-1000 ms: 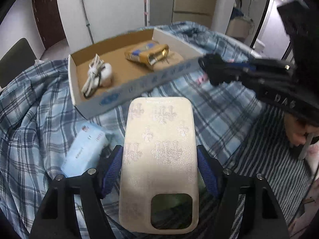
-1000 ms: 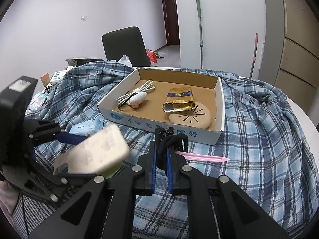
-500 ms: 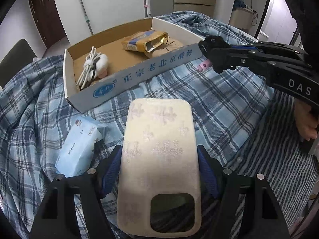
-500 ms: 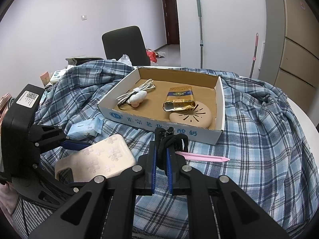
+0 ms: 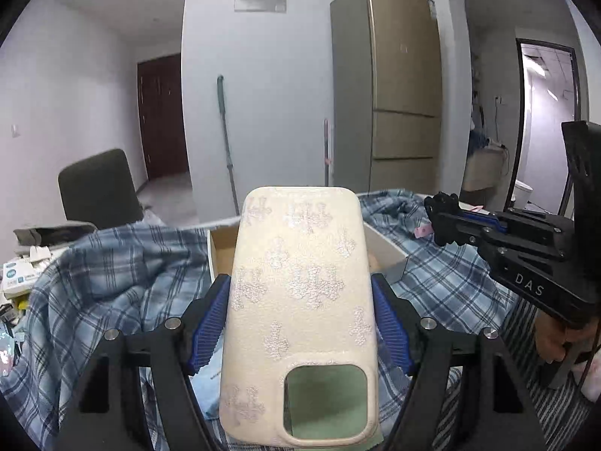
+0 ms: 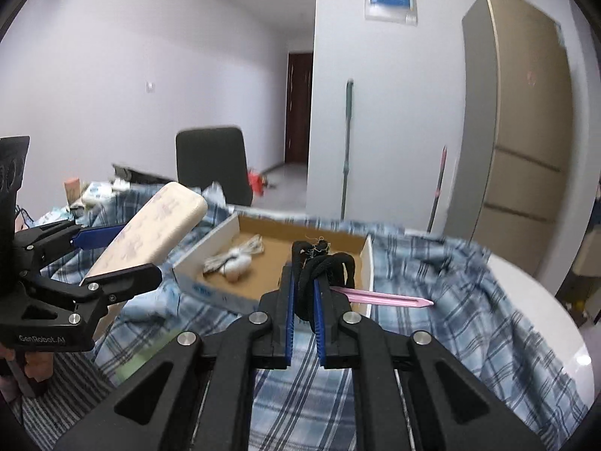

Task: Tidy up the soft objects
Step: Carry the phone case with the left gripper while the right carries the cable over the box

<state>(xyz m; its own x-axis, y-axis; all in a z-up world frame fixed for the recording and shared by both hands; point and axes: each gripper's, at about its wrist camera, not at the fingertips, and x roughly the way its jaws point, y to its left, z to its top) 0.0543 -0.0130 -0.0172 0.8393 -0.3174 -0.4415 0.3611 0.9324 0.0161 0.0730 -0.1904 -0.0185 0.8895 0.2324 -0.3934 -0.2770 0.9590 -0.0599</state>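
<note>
My left gripper (image 5: 300, 300) is shut on a cream phone case (image 5: 300, 300) with a camera cut-out, tilted up above the plaid cloth (image 5: 124, 274); it also shows in the right wrist view (image 6: 150, 236). My right gripper (image 6: 303, 293) is shut on a black hair tie (image 6: 319, 259), just in front of the cardboard box (image 6: 210, 259). The box holds a white cable bundle (image 6: 233, 259). A pink stick (image 6: 379, 295) lies on the cloth beside the box. The case hides most of the box in the left wrist view.
A blue tissue pack (image 5: 210, 379) lies under the left gripper. A dark chair (image 6: 212, 161) stands behind the table. Clutter sits at the table's far left (image 5: 18, 274). A mop (image 6: 347, 146) and a tall cabinet (image 6: 514, 131) stand by the wall.
Both grippers have tilted upward, so the room now fills the views. The phone case has risen toward the box. The right gripper still holds the hair tie at the box's front wall.
</note>
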